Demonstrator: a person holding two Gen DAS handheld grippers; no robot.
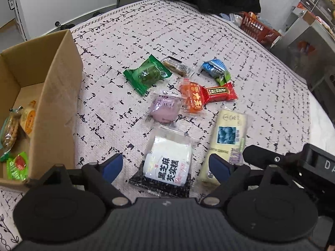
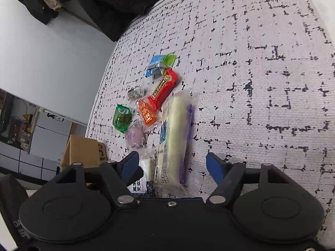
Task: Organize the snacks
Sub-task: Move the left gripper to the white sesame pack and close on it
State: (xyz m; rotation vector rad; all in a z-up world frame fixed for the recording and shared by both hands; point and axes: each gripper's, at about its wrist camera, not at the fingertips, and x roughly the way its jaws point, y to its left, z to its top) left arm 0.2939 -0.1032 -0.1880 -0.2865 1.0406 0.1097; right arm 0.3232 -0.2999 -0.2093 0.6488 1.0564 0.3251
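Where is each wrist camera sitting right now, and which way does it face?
Left wrist: on the left gripper, angled down at the white sesame cake packet lying between its open fingers; cardboard box at left.
Right wrist: on the right gripper, angled down along the long cream packet between its open fingers.
Shared: both packets, the green snack, the patterned tablecloth, and the box.
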